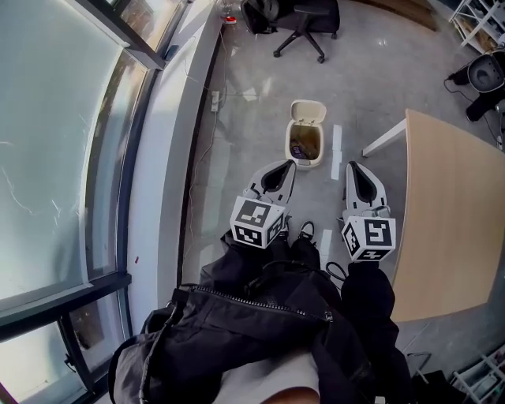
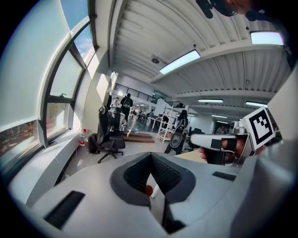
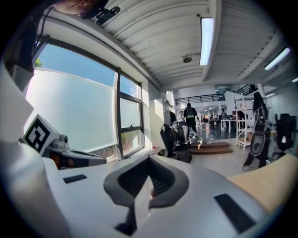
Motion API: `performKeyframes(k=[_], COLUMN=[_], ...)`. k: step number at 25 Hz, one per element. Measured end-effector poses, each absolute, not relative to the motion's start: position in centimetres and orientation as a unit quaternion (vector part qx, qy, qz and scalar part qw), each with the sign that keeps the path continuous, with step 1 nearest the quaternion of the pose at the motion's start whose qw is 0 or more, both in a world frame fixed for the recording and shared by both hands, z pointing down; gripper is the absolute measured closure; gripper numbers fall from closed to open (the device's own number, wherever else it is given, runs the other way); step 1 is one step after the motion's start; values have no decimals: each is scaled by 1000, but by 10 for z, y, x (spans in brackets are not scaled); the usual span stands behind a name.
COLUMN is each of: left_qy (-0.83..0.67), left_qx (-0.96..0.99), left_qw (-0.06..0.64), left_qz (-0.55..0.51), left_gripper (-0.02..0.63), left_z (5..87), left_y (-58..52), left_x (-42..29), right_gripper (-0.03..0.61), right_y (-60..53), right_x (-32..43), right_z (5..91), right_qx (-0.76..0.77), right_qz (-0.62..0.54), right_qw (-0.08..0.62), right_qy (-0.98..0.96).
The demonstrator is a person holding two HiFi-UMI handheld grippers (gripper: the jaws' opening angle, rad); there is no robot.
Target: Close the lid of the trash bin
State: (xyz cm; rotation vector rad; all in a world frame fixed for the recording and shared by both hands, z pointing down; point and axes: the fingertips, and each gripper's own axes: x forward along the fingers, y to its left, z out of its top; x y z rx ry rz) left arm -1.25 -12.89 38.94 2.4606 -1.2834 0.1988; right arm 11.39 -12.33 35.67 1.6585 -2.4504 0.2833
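On the floor ahead: the trash bin (image 1: 305,161) stands past both grippers, between the window (image 1: 55,142) on the left and the corner of the wooden table (image 1: 450,213) on the right; an office chair (image 1: 304,24) is farther off.
Lid: the lid (image 1: 308,111) is tipped up at the far edge of the bin, so the mouth is uncovered and some dark rubbish shows inside.
Left gripper: the left gripper (image 1: 286,166) (image 2: 150,157) points toward the near left side of the bin without touching it; its jaws are together with nothing between them.
Right gripper: the right gripper (image 1: 353,167) (image 3: 149,160) is level with the other, just right of the bin and apart from it; its jaws are pressed together and it carries nothing.
Gripper views: both look across the room, not down, so neither shows the bin.
Step in hand: the approach, as I judge it; the lid has not been touched and the closing is not yet begun.
Next move: one gripper likely has to go out over the mouth to the far side, get its closed tip behind the raised lid, and tip it toward the person until it drops flat on the rim.
Care needed: the bin looks light, so a hard push may slide or topple it.
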Motion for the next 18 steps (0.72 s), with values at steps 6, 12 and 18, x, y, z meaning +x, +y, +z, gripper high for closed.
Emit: performKeyframes(k=[6,12,18], left_qy=[-481,-500,-510], left_qx=[847,809,770], left_qw=[202,271,334], left_qz=[101,151,189], left_gripper=[619,619,619], left_z=[439,532,620], left_y=[-138,-149,-154], left_x=[-16,-25,-49], right_gripper=[575,575,575], right_y=[-158,-182,-204], right_x=[109,94,76], right_z=[406,492,593], right_qx=[518,469,425], right_qz=[110,153,179], right_qw=[119,177,243], right_qy=[-840,-852,-853])
